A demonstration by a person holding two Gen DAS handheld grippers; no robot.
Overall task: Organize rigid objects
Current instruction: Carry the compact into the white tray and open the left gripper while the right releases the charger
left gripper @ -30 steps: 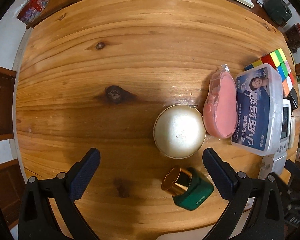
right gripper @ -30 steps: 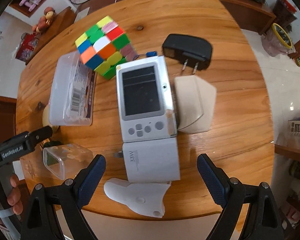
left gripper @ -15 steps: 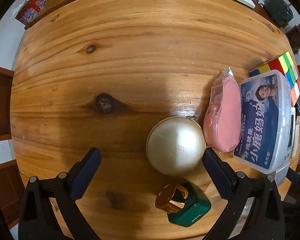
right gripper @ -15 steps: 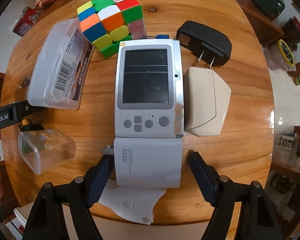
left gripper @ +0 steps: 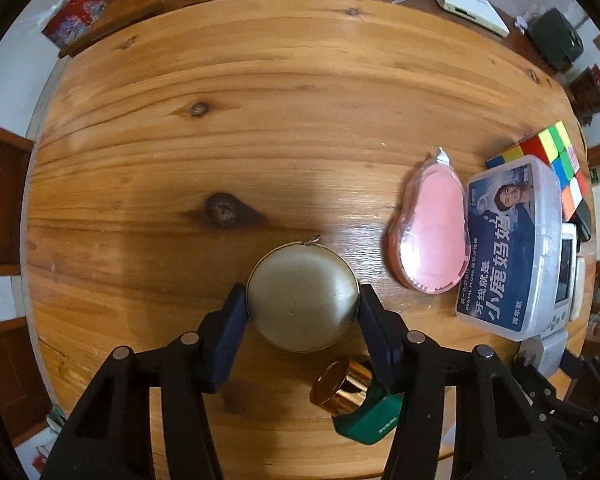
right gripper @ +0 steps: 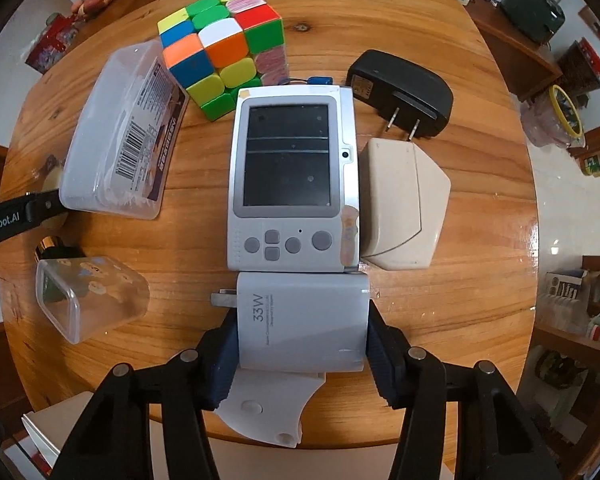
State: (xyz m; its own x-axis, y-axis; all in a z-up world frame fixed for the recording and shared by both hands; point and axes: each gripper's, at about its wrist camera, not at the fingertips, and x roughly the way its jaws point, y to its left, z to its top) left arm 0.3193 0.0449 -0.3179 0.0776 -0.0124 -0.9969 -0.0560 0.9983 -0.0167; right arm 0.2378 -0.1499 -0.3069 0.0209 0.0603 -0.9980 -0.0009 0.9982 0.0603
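Observation:
In the left wrist view my left gripper [left gripper: 302, 312] is shut on a round pearl-coloured case [left gripper: 302, 306] that rests on the wooden table [left gripper: 260, 120]; both pads press its sides. In the right wrist view my right gripper [right gripper: 302, 336] is shut on a white 33W charger [right gripper: 302, 322] lying just in front of a white handheld game console [right gripper: 292, 184]. A white curved plastic piece [right gripper: 268, 408] lies under the charger at the table's front edge.
Beside the left gripper lie a green bottle with a gold cap [left gripper: 356, 404], a pink case [left gripper: 430, 240] and a dental floss box [left gripper: 508, 248]. Around the console are a Rubik's cube [right gripper: 224, 48], a black adapter [right gripper: 404, 92], a beige plug [right gripper: 404, 204] and a clear tub [right gripper: 88, 300].
Both grippers moved forward and closed: the left onto the round case, the right onto the 33W charger. Both were open a second ago.

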